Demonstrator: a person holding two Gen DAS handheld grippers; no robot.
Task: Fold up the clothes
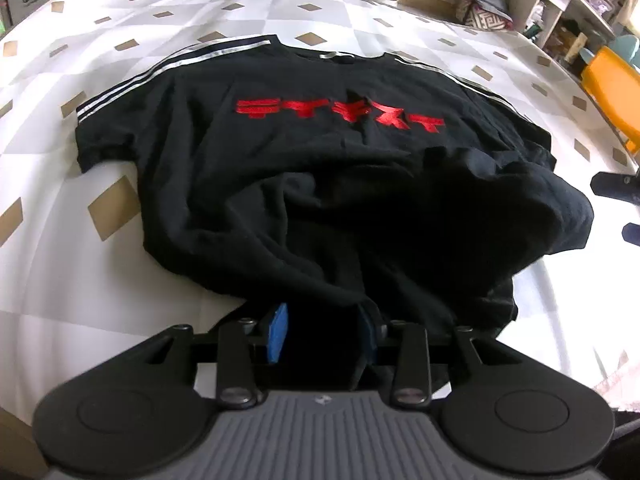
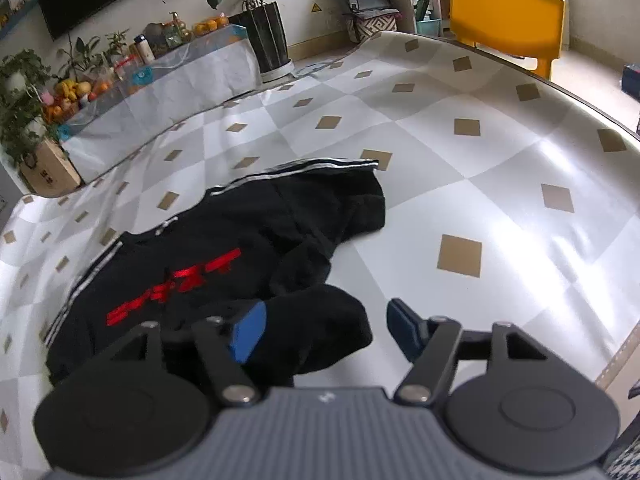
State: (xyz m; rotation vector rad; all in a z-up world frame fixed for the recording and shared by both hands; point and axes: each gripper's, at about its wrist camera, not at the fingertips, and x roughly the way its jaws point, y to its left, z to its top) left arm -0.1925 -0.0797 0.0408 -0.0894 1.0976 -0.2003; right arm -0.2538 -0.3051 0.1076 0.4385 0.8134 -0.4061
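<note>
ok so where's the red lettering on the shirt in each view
Left wrist view: the red lettering runs across the upper middle, on the chest of the black t-shirt, beyond the left tool.
Right wrist view: the lettering sits lower left, slanting up to the right, just left of the right tool.
Shared landmark: the white stripes on the shirt's shoulder.

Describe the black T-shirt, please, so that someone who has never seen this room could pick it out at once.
Start at the large table covered in a white and grey checked cloth with tan diamonds. The T-shirt lies spread on it, bunched at its near hem. It is the only garment there, black with red lettering across the chest and white stripes along the shoulders.
</note>
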